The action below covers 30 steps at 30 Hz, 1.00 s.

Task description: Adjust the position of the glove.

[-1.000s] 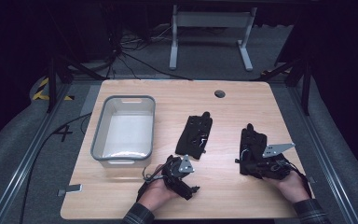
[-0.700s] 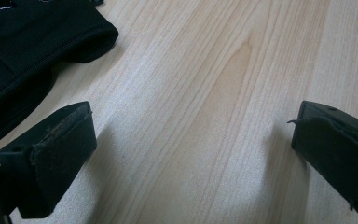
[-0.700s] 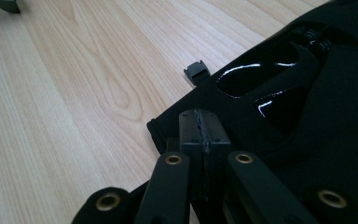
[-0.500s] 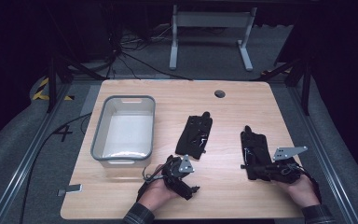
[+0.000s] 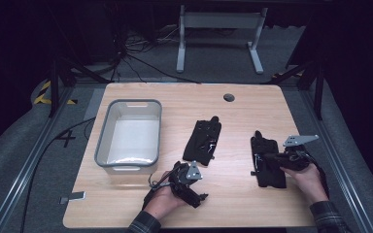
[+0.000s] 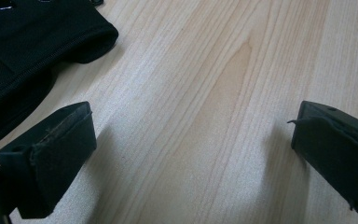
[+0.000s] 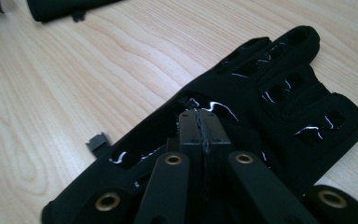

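On the tabletop (image 5: 126, 199), two black gloves and two claws

Right claw (image 7: 199, 122) is closed tight over the right glove (image 5: 268, 162), pads together; left claw (image 6: 191, 149) is spread apart above bare wood, just beside the middle glove (image 5: 203, 141), near the grey bin (image 5: 104, 145)

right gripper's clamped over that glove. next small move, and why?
Probably lift it slightly to test the grip. The right gripper is shut, jaws together over the right glove, which lies flat on the table; whether it pinches fabric isn't clear. The grey bin stands at the far left.
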### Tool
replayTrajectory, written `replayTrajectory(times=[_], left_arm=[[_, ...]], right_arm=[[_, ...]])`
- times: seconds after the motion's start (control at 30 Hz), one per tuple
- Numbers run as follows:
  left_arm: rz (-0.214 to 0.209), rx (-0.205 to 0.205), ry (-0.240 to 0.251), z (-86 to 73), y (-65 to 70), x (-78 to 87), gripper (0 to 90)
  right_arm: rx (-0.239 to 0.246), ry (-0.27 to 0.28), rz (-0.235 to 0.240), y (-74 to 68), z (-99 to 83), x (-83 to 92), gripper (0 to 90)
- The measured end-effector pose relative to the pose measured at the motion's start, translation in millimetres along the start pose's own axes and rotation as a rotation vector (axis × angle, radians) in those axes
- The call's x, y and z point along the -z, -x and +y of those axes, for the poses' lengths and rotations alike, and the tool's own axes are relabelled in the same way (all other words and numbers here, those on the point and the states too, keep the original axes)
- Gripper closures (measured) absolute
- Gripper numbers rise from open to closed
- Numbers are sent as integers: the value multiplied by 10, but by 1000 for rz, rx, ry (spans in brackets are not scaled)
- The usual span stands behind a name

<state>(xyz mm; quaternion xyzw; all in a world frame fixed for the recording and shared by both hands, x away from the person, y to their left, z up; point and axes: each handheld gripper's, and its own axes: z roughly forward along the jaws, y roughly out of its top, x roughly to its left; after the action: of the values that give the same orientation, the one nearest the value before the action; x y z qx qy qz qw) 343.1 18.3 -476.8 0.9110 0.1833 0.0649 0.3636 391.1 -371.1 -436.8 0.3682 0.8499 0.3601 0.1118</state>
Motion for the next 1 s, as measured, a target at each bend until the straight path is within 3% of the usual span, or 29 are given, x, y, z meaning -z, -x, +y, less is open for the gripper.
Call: replayTrajectory(times=[0.3,0.43,0.77,1.0], left_arm=[[0,0,1,0,1,-1,1],[1,0,0,0,0,0,1],[1,0,0,-1,1,0,0],[1,-1,0,-1,0,0,0]], right_arm=[[-22,-27,4,79,-23,-115,900],[-5,-29,27,52,-25,-127,900],[77,-45,97,-183,12,-201,900],[83,-43,112,-374,-29,-196,900]])
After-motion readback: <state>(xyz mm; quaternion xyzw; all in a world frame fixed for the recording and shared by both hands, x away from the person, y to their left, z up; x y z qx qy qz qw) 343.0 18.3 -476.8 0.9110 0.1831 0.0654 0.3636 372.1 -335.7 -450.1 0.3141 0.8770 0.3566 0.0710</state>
